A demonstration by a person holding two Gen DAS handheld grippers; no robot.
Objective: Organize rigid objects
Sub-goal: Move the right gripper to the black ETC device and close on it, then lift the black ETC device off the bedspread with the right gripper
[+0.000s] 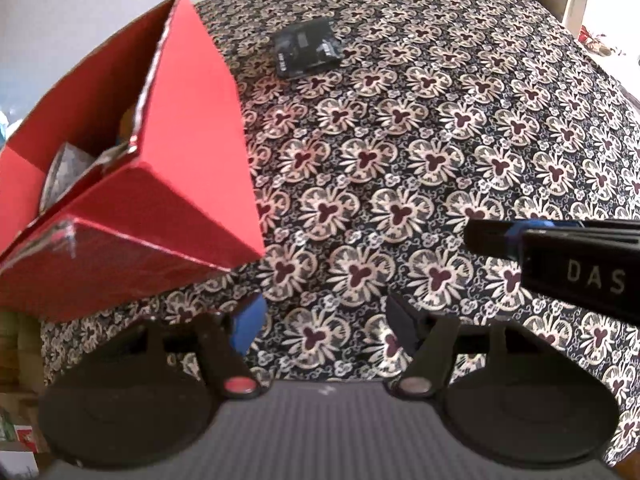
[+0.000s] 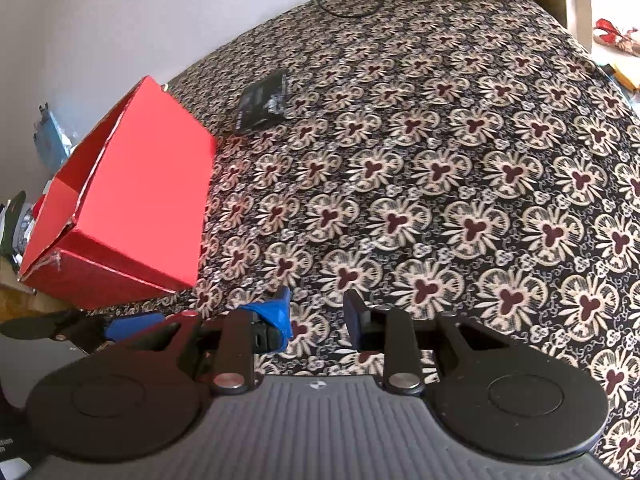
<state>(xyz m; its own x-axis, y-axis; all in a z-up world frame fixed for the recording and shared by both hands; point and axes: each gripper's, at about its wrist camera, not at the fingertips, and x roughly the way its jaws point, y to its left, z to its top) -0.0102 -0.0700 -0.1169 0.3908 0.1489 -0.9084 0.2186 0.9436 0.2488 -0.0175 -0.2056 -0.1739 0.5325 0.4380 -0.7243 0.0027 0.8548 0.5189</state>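
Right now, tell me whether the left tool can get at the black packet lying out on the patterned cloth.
Probably yes. The left tool stands open and empty, and only bare floral cloth lies between it and the black packet. The red box sits off to one side, clear of that path.

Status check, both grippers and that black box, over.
Left gripper open, empty. Right gripper open, empty. Black box flat on cloth beyond red box. Path clear.
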